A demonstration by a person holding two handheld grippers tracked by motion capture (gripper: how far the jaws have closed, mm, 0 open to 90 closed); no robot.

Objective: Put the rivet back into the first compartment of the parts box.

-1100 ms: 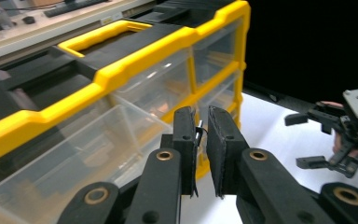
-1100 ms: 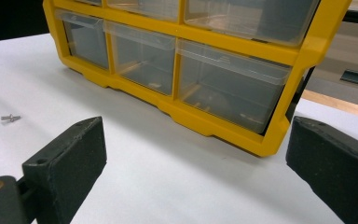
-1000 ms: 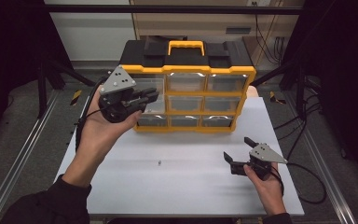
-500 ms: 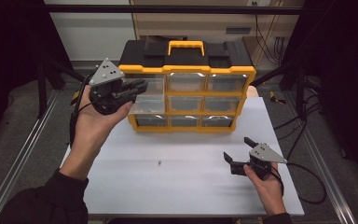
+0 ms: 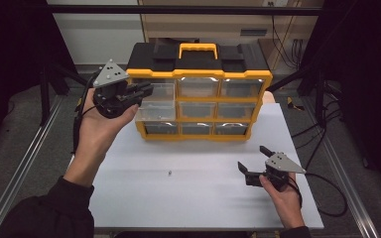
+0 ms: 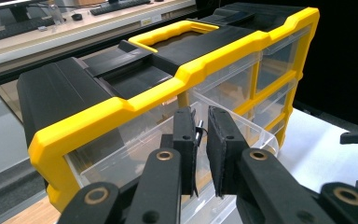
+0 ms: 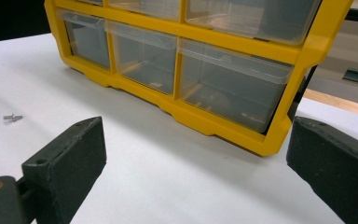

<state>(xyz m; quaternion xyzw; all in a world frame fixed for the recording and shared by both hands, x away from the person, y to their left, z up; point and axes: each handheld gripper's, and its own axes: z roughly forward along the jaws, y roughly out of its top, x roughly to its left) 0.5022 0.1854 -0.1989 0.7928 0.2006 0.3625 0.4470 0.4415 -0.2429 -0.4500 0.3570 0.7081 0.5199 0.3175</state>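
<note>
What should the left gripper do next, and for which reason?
Probably open the fingers to drop the small dark part they seem to pinch, since the left gripper hovers over the pulled-out clear drawer of the yellow organizer.

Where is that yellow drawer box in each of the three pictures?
High view: drawer box top centre, at the table's far end.
Left gripper view: box close up, across the middle.
Right gripper view: its lower drawers along the top.
Shared landmark: the white table beneath it.
</note>
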